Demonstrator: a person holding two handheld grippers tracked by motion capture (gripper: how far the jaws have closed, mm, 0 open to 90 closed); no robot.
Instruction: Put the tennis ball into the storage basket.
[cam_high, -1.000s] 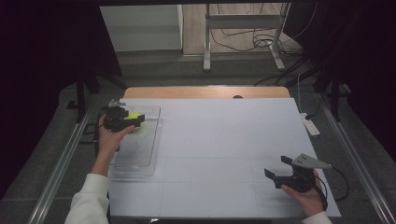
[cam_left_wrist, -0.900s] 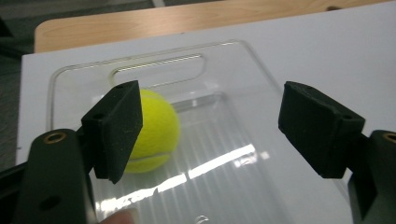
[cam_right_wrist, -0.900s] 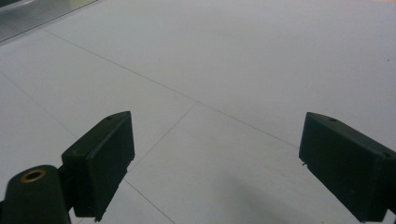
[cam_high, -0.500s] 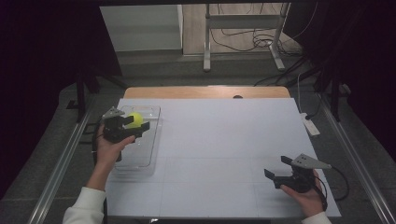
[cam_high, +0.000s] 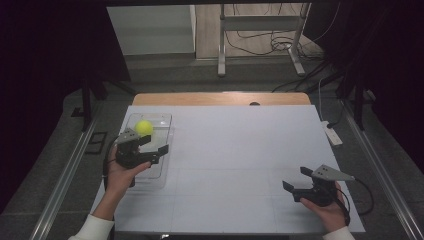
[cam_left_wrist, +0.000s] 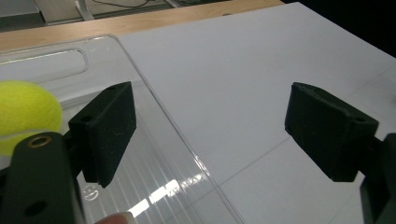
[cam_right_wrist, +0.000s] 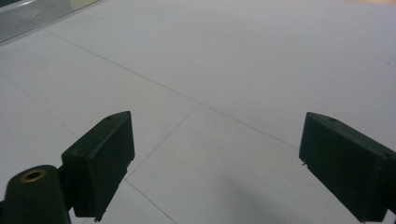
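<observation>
The yellow ball (cam_high: 144, 128) lay in the clear tray (cam_high: 161, 172) at the table's left edge, just beyond the left claw (cam_high: 154, 145) and a little to its left, apart from both jaws, which stood wide open with nothing between them; in the left gripper view the ball (cam_left_wrist: 25, 112) sat outside the left jaw, so the claw would have to swing left and forward, the tray's right wall (cam_left_wrist: 187, 154) running between the jaws. The right claw (cam_high: 296, 178) hung equally open and empty over bare white table (cam_high: 240, 150), well apart from the ball; the left was plainly nearer.
</observation>
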